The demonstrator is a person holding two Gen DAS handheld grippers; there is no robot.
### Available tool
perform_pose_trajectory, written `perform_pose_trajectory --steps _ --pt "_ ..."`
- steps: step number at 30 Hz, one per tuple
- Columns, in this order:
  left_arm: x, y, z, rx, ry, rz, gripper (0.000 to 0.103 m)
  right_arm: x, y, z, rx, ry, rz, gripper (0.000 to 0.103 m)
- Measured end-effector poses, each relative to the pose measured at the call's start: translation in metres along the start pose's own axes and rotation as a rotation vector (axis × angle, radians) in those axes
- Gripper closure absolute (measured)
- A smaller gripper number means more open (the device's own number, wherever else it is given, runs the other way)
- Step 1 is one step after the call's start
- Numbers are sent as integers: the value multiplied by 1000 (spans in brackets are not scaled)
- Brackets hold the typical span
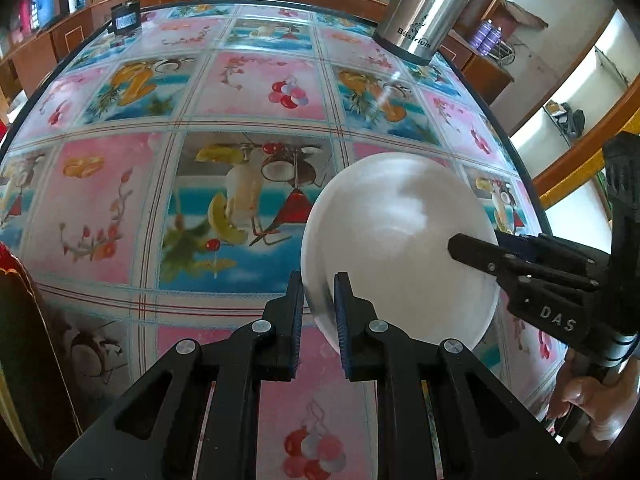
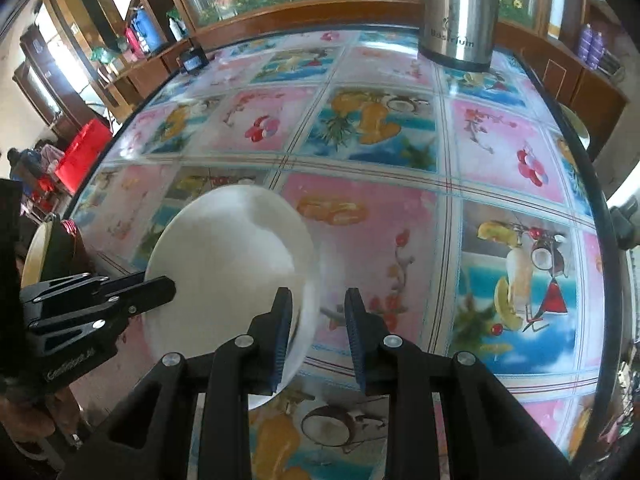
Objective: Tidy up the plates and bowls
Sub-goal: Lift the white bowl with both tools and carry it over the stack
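- White plate (image 1: 400, 248) lies on the patterned table (image 1: 240, 92), its near rim hidden behind the fingers.
- Left gripper (image 1: 319, 312): narrow, straddling the plate's rim; contact unclear.
- Right gripper (image 2: 318, 332): parted, only one finger overlapping the plate.

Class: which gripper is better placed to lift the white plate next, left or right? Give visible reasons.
Left. The left gripper already straddles the white plate's rim, one finger on each side. The right gripper is open with only one finger at the rim, its gap over the table.
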State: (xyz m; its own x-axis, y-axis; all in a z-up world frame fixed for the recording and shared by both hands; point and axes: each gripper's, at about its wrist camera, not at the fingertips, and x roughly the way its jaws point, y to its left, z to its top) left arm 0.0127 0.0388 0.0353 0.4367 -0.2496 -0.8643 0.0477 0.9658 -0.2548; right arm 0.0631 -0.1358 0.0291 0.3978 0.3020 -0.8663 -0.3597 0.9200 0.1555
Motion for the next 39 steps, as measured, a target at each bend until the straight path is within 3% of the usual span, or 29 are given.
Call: perform_pose_trajectory --steps 5,18,28,39 --pt "-3 -6 0 22 3 -6 89 -3 8 -11 -35 20 -37 81" --pt "-39 -9 -20 109 -80 41 89 -32 35 -40 -70 -13 -38 79" --pt "-78 14 -35 121 -173 95 89 -42 72 -43 -121 -41 -14 78" --pt "-111 42 -45 94 -234 104 89 -54 115 -40 -181 -67 -16 78"
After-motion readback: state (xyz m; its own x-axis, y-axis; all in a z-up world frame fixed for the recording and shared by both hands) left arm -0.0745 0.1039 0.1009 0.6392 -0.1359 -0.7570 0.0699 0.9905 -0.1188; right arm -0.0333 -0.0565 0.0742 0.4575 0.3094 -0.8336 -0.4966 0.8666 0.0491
